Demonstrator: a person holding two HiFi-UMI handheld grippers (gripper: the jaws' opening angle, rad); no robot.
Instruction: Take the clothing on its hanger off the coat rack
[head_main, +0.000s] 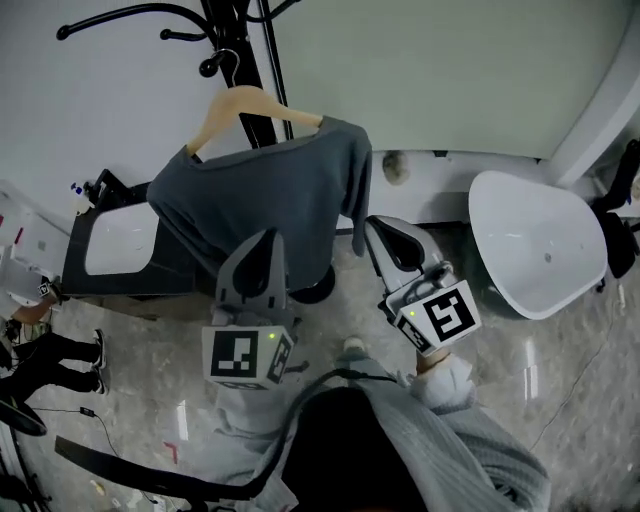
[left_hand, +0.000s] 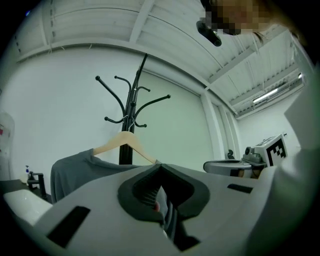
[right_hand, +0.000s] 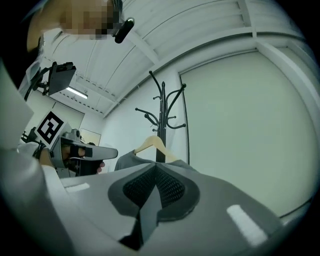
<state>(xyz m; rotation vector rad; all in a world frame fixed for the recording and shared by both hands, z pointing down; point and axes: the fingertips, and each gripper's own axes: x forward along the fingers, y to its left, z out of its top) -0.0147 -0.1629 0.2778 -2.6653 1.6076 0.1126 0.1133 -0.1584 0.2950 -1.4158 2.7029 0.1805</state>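
We find left gripper (head_main: 266, 245) and right gripper (head_main: 385, 240) clenched, empty. Risk: tugging the grey sweater (head_main: 270, 195) could strip it off the wooden hanger (head_main: 250, 100) or tip the coat rack (head_main: 238, 40).

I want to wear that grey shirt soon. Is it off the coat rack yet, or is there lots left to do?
Nothing looks done yet: the grey shirt hangs on its wooden hanger, hooked on the black coat rack. Nothing is in hand: the left gripper and right gripper point towards the shirt, jaws shut and empty. Left to do: grip the hanger and lift it off.
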